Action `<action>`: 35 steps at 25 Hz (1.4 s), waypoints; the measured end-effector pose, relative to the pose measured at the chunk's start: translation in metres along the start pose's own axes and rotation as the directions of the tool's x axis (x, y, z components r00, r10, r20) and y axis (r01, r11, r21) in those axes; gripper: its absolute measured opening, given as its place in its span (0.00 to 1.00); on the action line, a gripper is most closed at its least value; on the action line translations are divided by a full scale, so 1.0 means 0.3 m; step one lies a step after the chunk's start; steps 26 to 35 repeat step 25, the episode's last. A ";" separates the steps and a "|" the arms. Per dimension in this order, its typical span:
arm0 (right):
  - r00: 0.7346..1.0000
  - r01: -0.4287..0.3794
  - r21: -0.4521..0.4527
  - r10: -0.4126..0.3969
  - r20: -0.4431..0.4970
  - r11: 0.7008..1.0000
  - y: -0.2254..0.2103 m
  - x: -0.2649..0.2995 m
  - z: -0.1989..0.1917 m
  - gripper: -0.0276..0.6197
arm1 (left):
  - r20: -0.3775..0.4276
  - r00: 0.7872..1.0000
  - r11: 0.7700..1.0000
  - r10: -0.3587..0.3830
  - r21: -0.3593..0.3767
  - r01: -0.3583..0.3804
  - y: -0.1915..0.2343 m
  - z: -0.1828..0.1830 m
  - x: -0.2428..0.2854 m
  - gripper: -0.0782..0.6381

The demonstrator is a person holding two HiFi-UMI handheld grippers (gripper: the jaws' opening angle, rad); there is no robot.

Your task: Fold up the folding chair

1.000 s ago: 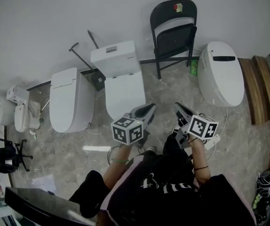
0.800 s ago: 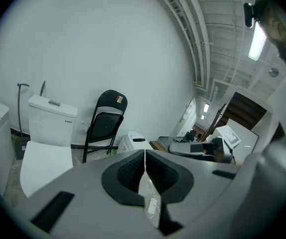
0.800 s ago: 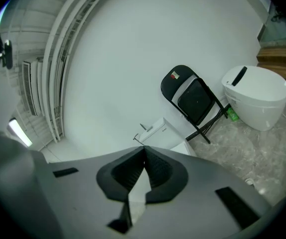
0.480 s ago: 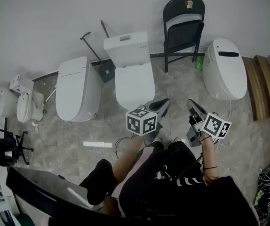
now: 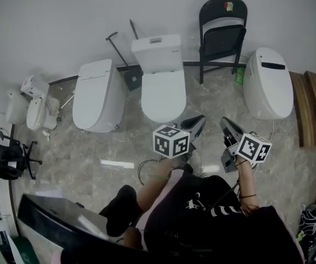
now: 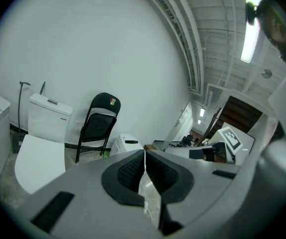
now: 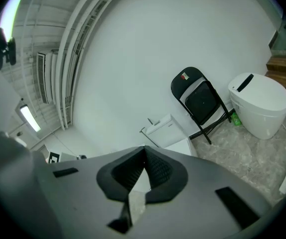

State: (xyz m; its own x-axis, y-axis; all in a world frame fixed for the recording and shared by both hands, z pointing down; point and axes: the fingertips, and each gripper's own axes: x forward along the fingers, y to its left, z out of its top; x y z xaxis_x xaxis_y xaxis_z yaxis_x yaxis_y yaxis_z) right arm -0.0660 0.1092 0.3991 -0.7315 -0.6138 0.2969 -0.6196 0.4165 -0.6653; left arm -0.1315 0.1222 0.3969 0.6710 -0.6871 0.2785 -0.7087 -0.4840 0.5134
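Observation:
A black folding chair (image 5: 222,34) stands against the white wall, its seat tipped up toward the backrest; it also shows as the chair (image 6: 99,125) in the left gripper view and the chair (image 7: 201,102) in the right gripper view. My left gripper (image 5: 197,123) and right gripper (image 5: 224,123) are held side by side in front of the person, well short of the chair. Both are shut with nothing between their jaws. The left gripper (image 6: 144,169) and right gripper (image 7: 144,167) point toward the wall.
A white toilet with a tank (image 5: 161,73) stands just ahead of the left gripper, another white toilet (image 5: 95,95) farther left and a rounded one (image 5: 266,83) right of the chair. Wooden steps (image 5: 307,106) lie at far right. A small green bottle (image 5: 238,75) stands by the chair's leg.
Both grippers have moved together across the floor; the toilets and the chair have slid rightward in the head view. Both stayed shut.

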 end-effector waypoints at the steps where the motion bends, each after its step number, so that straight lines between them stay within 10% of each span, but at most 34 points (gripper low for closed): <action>1: 1.000 -0.003 -0.017 0.003 -0.004 1.000 0.004 -0.016 -0.004 0.06 | 0.005 1.000 1.000 0.002 -0.004 -0.002 -0.016 -0.005 -0.001 0.12; 35: 0.999 -0.039 -0.030 0.039 -0.018 0.999 -0.083 -0.192 -0.044 0.06 | 0.005 0.999 0.999 0.043 -0.020 -0.043 -0.156 -0.113 0.046 0.12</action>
